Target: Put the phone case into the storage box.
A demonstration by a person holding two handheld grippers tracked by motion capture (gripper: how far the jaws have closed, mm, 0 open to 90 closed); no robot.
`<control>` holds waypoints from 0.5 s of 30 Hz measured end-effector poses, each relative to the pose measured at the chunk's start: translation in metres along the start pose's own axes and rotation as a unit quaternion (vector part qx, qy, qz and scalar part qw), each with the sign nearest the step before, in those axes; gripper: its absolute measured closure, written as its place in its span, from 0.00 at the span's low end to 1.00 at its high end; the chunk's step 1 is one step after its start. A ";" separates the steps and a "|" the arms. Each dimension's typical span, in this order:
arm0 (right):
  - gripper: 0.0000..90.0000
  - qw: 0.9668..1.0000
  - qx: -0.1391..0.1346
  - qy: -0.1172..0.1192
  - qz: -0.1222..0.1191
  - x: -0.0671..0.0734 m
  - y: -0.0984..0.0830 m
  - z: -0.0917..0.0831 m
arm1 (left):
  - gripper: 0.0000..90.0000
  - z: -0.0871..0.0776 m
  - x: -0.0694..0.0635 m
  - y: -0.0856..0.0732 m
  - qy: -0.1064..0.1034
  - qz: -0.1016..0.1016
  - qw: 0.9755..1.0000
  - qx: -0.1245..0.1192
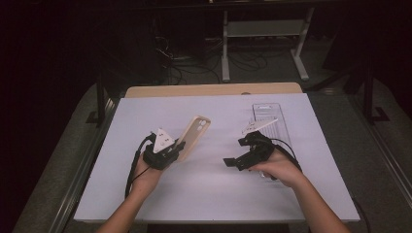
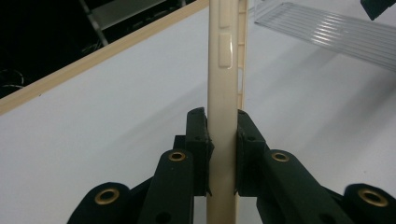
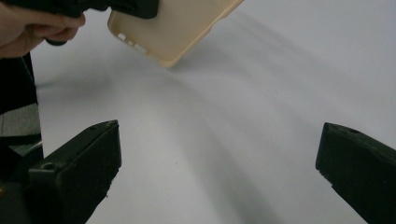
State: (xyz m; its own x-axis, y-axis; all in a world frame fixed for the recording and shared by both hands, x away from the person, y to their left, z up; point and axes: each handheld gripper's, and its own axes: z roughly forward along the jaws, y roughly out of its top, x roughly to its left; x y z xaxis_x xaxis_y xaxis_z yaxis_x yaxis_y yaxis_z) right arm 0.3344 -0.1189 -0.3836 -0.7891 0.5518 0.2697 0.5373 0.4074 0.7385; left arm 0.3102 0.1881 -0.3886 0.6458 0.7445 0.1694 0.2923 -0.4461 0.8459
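The left gripper, at 7 o'clock on the white table, is clamped on a beige phone case raised edgewise above the surface. The right gripper, at 4 o'clock, is held wide open, empty, over a clear plastic tray.

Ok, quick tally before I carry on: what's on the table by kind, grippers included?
Beige phone case: 1, clamped edge-on in the left gripper
Clear ribbed plastic tray: 1, lying flat on the white table behind the right gripper
Handheld grippers: 2, the left one shut on the case, the right one open with nothing between its jaws
Total: 4
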 end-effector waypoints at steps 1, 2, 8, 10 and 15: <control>0.00 1.000 -0.001 -0.001 0.004 0.000 0.001 0.001 | 0.88 -0.001 0.001 0.000 0.000 0.002 1.000 0.003; 0.00 1.000 -0.002 -0.002 0.005 -0.001 0.002 0.001 | 0.88 -0.001 0.001 0.000 0.001 0.000 1.000 0.004; 0.00 1.000 -0.013 -0.002 0.021 -0.003 0.008 0.006 | 0.88 0.001 -0.001 0.000 0.005 -0.012 1.000 0.000; 0.00 0.999 -0.020 0.003 0.031 -0.005 0.011 0.007 | 0.88 0.001 -0.001 0.000 0.006 -0.008 1.000 0.000; 0.00 0.998 -0.035 0.014 0.047 -0.008 0.017 0.012 | 0.88 0.003 -0.003 0.002 0.010 -0.014 1.000 -0.001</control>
State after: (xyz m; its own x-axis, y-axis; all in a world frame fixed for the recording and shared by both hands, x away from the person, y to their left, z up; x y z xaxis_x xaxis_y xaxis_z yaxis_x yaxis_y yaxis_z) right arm 0.3538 -0.1079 -0.3807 -0.7448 0.5643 0.3561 0.5878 0.3021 0.7505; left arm 0.3107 0.1834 -0.3893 0.6225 0.7669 0.1561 0.3083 -0.4236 0.8518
